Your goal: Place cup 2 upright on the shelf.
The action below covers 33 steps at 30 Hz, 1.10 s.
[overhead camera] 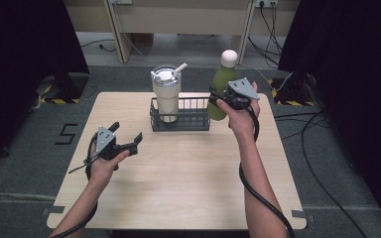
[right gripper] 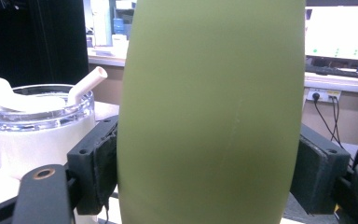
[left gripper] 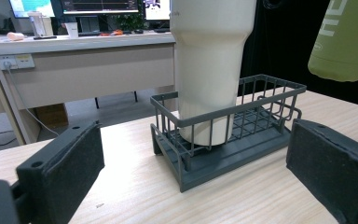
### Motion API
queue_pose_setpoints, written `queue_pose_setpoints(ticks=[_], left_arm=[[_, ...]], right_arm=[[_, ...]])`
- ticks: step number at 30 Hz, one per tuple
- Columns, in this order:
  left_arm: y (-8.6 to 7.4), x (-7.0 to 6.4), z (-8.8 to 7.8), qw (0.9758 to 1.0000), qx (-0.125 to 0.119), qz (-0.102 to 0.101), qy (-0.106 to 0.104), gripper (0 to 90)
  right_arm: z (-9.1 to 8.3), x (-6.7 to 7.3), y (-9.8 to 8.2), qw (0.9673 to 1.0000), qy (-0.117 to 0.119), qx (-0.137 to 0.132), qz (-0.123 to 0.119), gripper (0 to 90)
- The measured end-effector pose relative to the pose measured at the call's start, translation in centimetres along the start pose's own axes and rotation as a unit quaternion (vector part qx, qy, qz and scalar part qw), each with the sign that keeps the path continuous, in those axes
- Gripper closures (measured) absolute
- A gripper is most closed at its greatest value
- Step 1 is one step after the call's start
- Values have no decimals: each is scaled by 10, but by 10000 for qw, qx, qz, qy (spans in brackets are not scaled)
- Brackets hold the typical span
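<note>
Green bottle (right gripper: 212, 112) looms closest in the right gripper view, pinched at its belly between the two black pads of the right tongs (overhead camera: 222, 102), which are clamped on it. Its long axis runs nearly upright, the pale cap (overhead camera: 229, 57) pointing up and leaning slightly away. It hangs lifted above the worktop (overhead camera: 188, 178), just beside the right end of the wire basket (overhead camera: 200, 118). A cream tumbler (overhead camera: 167, 94) with a straw stands inside the basket's left end. The left tongs (overhead camera: 126, 136) hover apart, jaws spread wide with nothing between them
</note>
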<state>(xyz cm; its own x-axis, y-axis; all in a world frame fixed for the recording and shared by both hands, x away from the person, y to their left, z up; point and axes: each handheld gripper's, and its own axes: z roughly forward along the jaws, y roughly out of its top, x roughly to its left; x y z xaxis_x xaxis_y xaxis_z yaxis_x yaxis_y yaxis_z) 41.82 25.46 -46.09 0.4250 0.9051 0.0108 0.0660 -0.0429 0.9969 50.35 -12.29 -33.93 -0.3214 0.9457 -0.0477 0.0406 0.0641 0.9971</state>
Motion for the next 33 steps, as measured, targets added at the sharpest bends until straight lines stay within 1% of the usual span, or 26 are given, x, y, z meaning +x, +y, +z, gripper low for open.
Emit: queue_pose_setpoints(ticks=[8,12,15,33], left_arm=[[0,1,0,10000,-5,1,0,31],[1,1,0,10000,-14,0,3,31],[1,1,-1,10000,-15,1,7,31],[1,3,-1,10000,-30,-17,8,31]], right_arm=[[6,5,4,10000,47,-12,8,222],[9,7,8,10000,65,-42,-27,222],[11,9,10,10000,76,-48,16,223],[27,19,12,9999,148,-39,52,222]])
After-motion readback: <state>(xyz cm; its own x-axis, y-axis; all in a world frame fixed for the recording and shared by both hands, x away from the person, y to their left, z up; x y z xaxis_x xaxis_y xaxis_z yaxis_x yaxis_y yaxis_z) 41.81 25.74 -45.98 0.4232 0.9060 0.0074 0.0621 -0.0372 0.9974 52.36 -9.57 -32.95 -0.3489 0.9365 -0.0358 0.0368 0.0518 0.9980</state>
